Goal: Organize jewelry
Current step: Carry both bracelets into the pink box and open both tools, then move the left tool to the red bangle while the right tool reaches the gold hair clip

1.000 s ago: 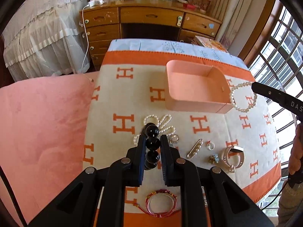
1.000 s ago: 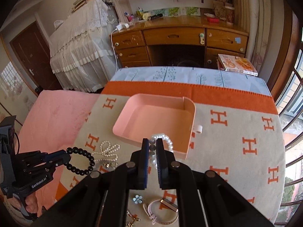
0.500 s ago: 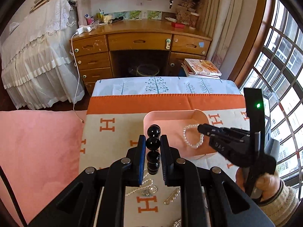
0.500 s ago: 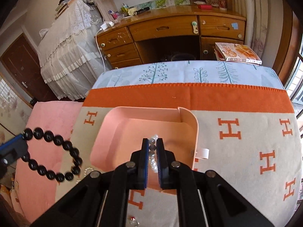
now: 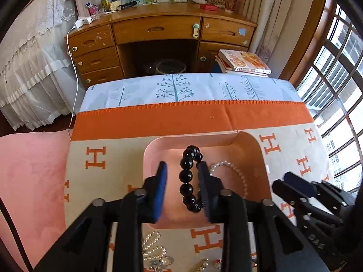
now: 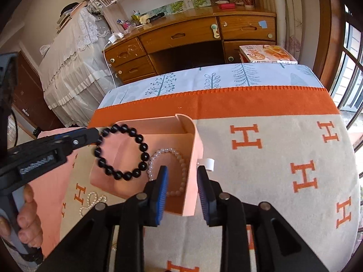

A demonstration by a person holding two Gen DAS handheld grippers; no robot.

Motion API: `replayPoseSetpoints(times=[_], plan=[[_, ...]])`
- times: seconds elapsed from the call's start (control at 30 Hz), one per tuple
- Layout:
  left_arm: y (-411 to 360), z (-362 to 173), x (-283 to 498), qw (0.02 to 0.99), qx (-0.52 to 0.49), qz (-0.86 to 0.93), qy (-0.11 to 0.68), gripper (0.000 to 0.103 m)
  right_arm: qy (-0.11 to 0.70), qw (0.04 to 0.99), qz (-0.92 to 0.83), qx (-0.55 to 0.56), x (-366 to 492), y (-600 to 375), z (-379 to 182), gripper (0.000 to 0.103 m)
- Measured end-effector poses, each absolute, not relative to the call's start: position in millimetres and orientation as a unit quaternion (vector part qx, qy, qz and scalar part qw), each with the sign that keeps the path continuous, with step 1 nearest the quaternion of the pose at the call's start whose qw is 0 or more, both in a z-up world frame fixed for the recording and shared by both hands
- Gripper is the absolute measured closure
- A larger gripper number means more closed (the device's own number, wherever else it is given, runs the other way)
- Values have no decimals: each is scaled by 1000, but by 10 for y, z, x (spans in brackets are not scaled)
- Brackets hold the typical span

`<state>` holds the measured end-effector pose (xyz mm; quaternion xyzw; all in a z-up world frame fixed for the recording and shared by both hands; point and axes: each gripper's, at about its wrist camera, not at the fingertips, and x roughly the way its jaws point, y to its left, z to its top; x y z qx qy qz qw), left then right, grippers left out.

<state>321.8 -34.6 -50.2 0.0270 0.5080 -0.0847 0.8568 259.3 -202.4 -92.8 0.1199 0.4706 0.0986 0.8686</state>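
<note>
Left gripper (image 5: 181, 176) fingers apart, black bead bracelet (image 5: 189, 178) between them over the pink tray (image 5: 261, 149); right gripper (image 6: 182, 181) fingers apart, astride the tray's wall beside the pearl bracelet (image 6: 169, 156).

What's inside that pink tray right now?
A white pearl bracelet lies on the floor of the pink tray. A black bead bracelet hangs above it at the open left gripper, not yet lying inside. The gripper fingers cover part of the near floor.

Left hand-held gripper (image 5: 181, 185): fingers now spread apart over the pink tray (image 5: 261, 151); black bead bracelet (image 5: 189, 179) released between them.
Right hand-held gripper (image 6: 182, 185): opened; pearl bracelet (image 6: 169, 172) now lies in the tray.
</note>
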Motion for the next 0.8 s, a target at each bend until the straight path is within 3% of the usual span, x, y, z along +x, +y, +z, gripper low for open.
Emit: replayPoseSetpoints(times=[0.03,0.07,0.3,0.6,0.8], plan=[[-327,-550,3220,857,32,-76,509,37,466,871,99,122,2564,-2049,-909,71],[-301,-580,3212,859,36,-65,507,32,463,872,98,124,2535,-2070,-892,70],[-30,-509,2942,867,31,-43,495,31,452,878,90,130,2339,-2098,-794,70],[333,-188,2250,892,32,-30,450,31,394,911,111,49,1698,-1783,-483,70],[604,84,1694,912,-2,-47,408,31,406,901,143,39,1317,-1621,-297,70]])
